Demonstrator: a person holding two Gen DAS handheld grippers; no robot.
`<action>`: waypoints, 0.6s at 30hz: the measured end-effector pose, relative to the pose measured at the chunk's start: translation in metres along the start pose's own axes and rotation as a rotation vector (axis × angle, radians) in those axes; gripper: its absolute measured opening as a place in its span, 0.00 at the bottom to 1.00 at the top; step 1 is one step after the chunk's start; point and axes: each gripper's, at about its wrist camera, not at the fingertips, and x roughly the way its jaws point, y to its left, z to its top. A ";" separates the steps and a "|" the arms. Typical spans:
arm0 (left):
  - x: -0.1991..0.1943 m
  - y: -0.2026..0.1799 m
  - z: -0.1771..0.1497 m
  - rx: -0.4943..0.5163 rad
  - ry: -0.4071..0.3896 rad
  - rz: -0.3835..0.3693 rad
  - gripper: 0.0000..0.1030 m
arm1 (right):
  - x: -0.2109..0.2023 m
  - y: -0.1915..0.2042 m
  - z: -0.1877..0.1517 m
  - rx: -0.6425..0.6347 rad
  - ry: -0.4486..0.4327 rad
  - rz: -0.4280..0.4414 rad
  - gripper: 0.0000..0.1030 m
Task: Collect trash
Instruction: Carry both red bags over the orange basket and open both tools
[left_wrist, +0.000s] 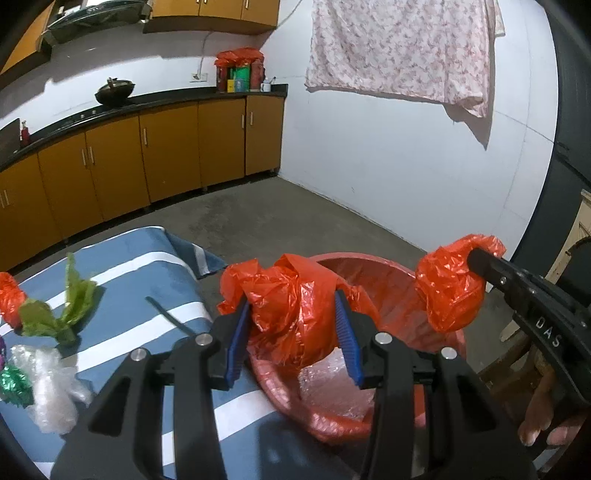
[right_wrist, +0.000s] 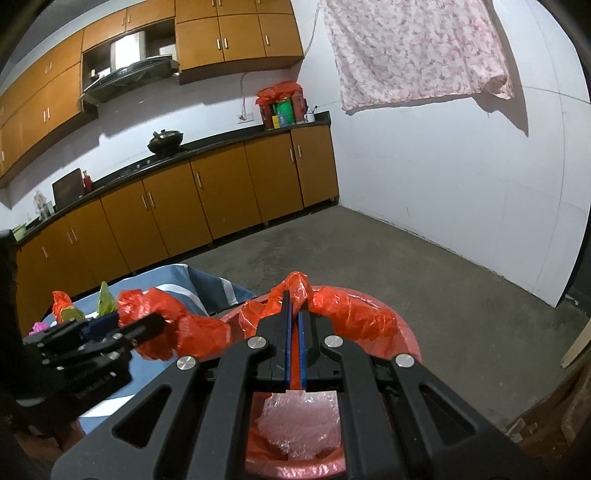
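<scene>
A red basin stands on the floor beside a blue striped cloth, with clear bubble wrap in it. My left gripper is shut on a bunch of orange plastic bag over the basin's left side. My right gripper is shut on another bunch of the same orange plastic; it shows at the right of the left wrist view, with the orange bunch over the basin's right rim.
On the cloth lie green wrapper, clear plastic, shiny green foil and more orange plastic. Orange kitchen cabinets line the left; a white wall with a hanging floral sheet is at the right. Bare concrete floor lies beyond.
</scene>
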 end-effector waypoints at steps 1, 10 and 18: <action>0.005 -0.002 0.000 0.002 0.004 -0.006 0.42 | 0.002 0.000 0.000 0.003 0.000 0.002 0.03; 0.035 -0.008 0.000 -0.002 0.043 -0.032 0.56 | 0.011 -0.017 0.009 0.061 -0.012 0.048 0.17; 0.032 0.013 -0.007 -0.046 0.053 -0.008 0.71 | -0.002 -0.020 0.001 0.085 -0.052 -0.005 0.83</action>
